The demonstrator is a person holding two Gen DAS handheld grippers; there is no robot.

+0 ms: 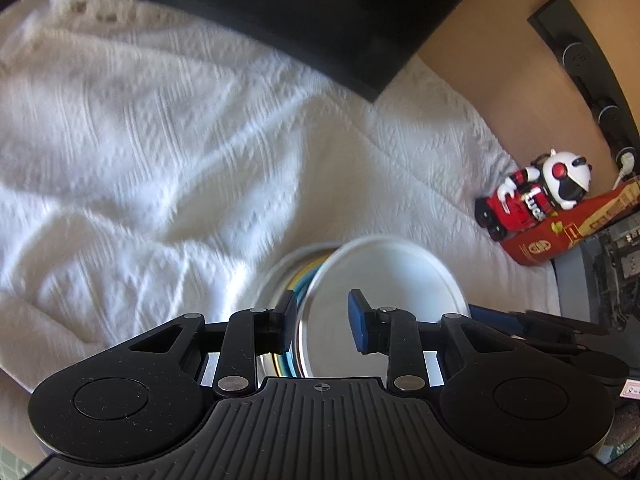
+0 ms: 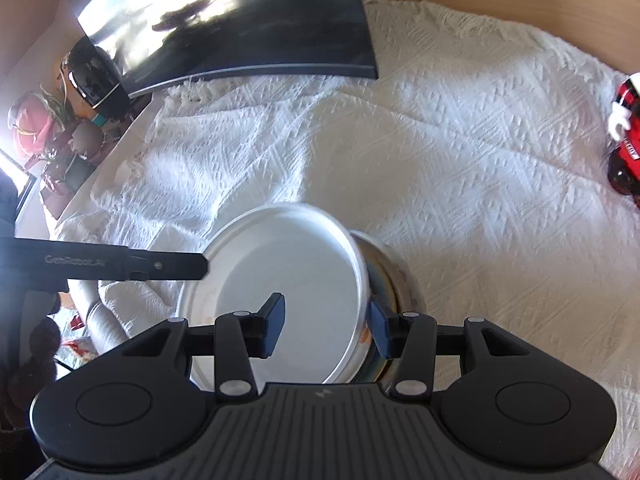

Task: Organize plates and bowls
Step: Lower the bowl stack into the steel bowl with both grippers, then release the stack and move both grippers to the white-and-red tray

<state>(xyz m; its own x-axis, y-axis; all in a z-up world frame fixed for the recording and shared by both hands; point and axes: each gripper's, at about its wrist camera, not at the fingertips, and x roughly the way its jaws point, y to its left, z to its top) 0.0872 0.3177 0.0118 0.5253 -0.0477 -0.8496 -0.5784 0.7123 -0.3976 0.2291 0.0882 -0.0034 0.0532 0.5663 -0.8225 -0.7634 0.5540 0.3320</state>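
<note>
A white woven cloth [image 1: 168, 128] with a raised diamond pattern and a fringed far edge covers the table, rumpled into folds on the left. A dark flat monitor [image 2: 240, 20] stands at the back, and a tan wall [image 1: 492, 52] with a black socket strip [image 1: 592, 64] runs along the right. A red, white and black toy robot [image 1: 532, 196] sits on the cloth beside a red carton [image 1: 560, 232]. In the right wrist view, a glossy black speaker [image 2: 94, 76] and some pink and red clutter stand at the left end.

Near the front of the table lies a stack of dishes: a metal bowl [image 2: 400, 276] with yellow and blue rims [image 1: 308, 276] showing inside it, and over it a white plate [image 2: 288, 272], tilted and offset from the stack.

The left gripper [image 1: 322, 320] has its jaws parted by a moderate gap, straddling the plate's left rim, 1 finger outside it and the blue-padded finger over the plate's face; I cannot tell whether either pad touches. The right gripper [image 2: 326, 326] is likewise parted, its jaws bracketing the plate's right rim, 1 pad over the white face and the other between plate and bowl. Neither is clenched on the rim. The left gripper's black finger [image 2: 168, 266] reaches the plate's left edge in the right wrist view.
</note>
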